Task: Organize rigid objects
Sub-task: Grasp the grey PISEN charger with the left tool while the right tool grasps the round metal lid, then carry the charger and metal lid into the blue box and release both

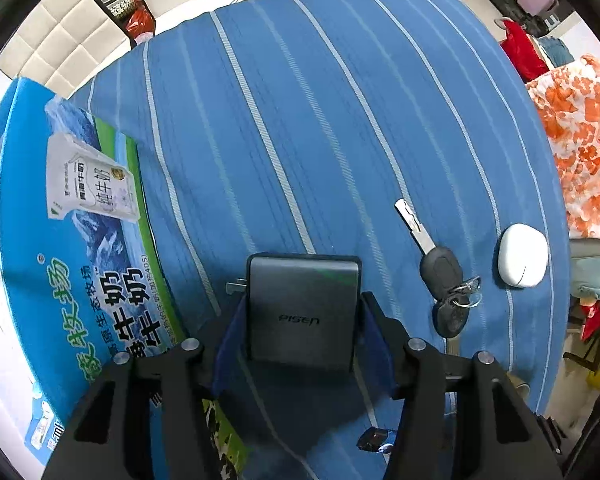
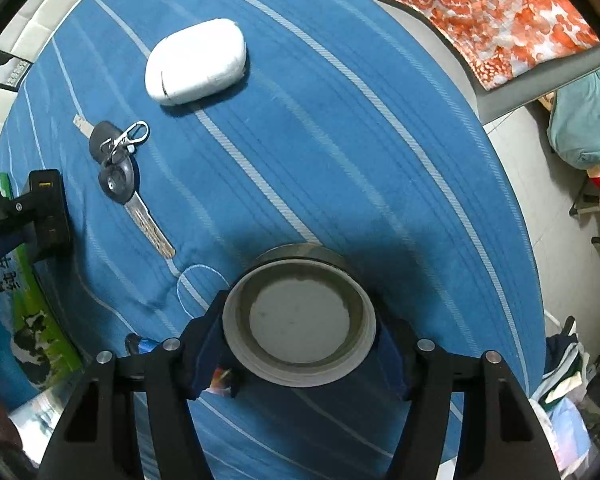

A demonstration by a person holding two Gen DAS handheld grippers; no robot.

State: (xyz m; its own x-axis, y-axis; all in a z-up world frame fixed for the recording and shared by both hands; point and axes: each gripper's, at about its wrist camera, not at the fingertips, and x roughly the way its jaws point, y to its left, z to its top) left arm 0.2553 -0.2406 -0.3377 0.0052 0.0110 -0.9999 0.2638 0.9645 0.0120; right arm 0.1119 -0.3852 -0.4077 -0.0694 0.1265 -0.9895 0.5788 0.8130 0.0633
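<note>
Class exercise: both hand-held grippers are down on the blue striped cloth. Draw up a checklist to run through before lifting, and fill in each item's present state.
1. Left hand-held gripper straddles the dark charger, blue pads against its sides: ok.
2. Right hand-held gripper straddles the round tin: ok.
3. Right pads firmly pressing the tin: cannot tell.
4. Keys and white case clear of both grippers: ok.
5. Milk carton box beside the charger, not touching: ok.

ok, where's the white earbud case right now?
The case lies on the blue striped cover, untouched, just beyond the keys in the right wrist view; right of them in the left.
</note>
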